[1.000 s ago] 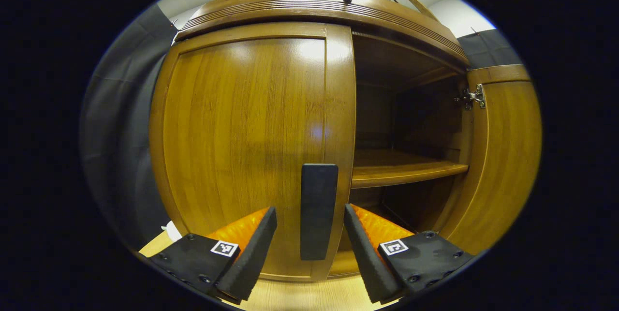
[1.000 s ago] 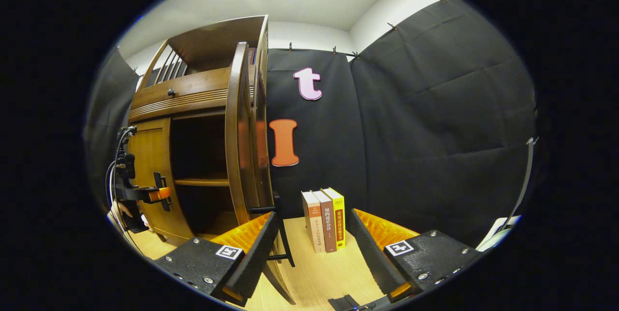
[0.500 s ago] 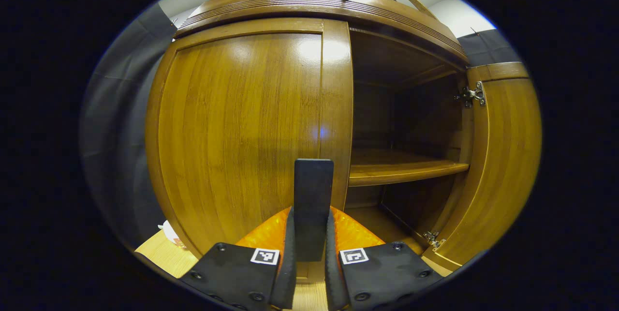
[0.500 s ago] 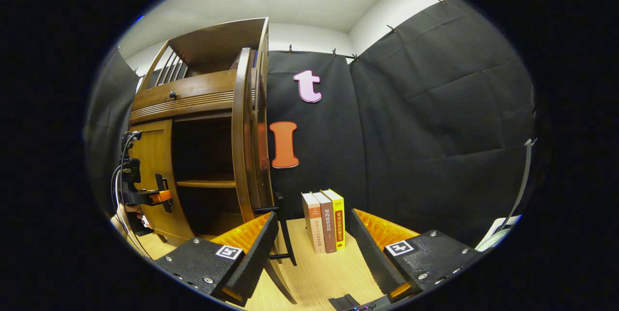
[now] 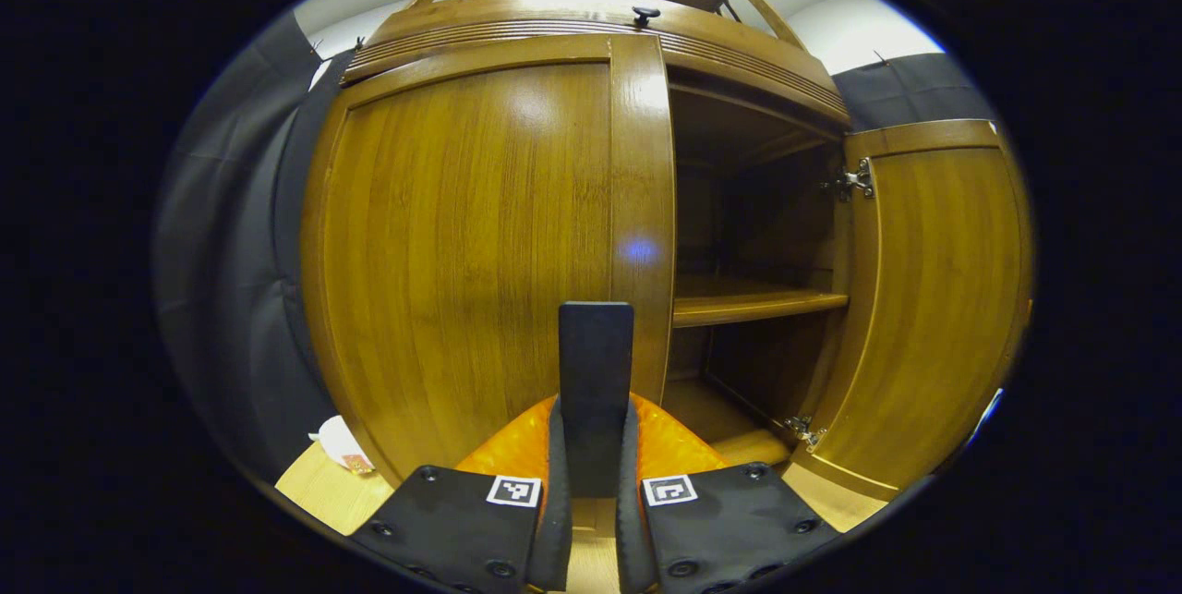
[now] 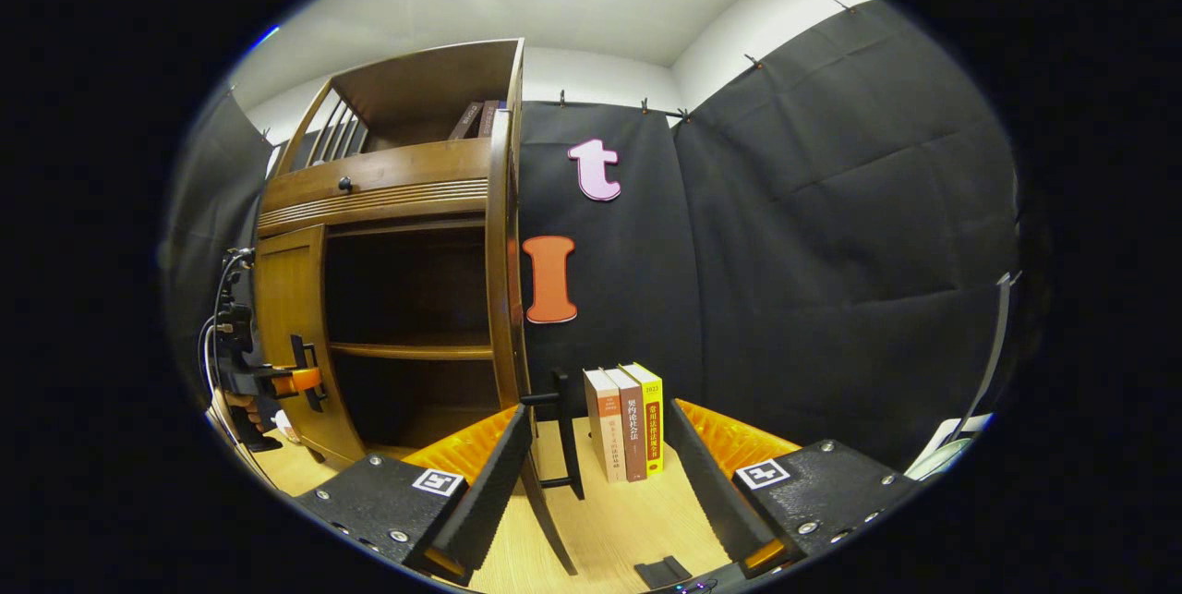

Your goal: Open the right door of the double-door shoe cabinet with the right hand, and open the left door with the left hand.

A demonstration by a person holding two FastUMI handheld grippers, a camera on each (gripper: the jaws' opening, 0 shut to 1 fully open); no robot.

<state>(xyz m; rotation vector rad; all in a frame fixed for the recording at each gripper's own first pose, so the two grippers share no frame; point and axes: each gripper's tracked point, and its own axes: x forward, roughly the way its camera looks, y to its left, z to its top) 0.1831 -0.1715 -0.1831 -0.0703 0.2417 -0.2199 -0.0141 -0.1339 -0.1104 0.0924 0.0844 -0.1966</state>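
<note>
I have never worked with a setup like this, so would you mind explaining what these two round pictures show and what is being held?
There is no robot arm here: a person holds a pair of two-finger tongs in each hand, and a fisheye camera rides on each. The left gripper view looks along the left tongs, whose fingers are shut on the dark upright handle of the shoe cabinet's left door. Beside it, the right door already stands open, showing a shelf inside. The right gripper view looks along the right tongs, which are open and hold nothing; the right door's handle stands just ahead of their near finger. That view also catches the left tongs, farther off at the left door. Three books stand upright on the wooden floor by the black wall.
</note>
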